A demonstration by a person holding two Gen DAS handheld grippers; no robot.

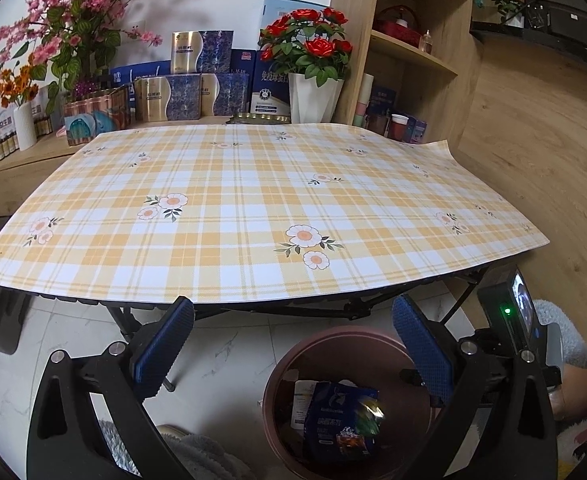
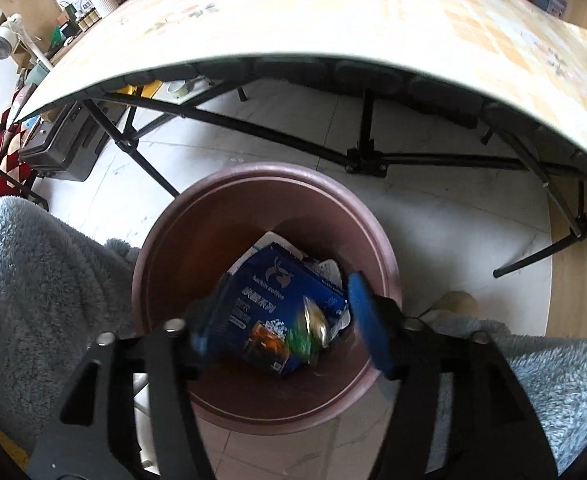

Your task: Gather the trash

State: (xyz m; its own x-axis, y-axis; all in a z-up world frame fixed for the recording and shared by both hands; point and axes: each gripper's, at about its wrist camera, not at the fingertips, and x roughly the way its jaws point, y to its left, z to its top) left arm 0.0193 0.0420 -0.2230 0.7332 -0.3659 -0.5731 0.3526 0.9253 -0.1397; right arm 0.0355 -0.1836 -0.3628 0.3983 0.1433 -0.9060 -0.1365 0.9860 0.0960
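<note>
Trash: a wrapper blurs above the blue box inside the bin. Right gripper over the bin, jaws apart, empty; left gripper likewise. Risk: wrapper could snag a pad.

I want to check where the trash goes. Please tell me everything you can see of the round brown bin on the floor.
The round brown plastic bin stands upright on the pale tiled floor, just in front of the folding table's near edge. Its rim is wide and stepped, its inner wall smooth and dull. It has no lid. Inside lie a dark blue coffee box, a small green and gold wrapper and some white packaging. The open right tongs hang over its mouth, holding nothing.
</note>
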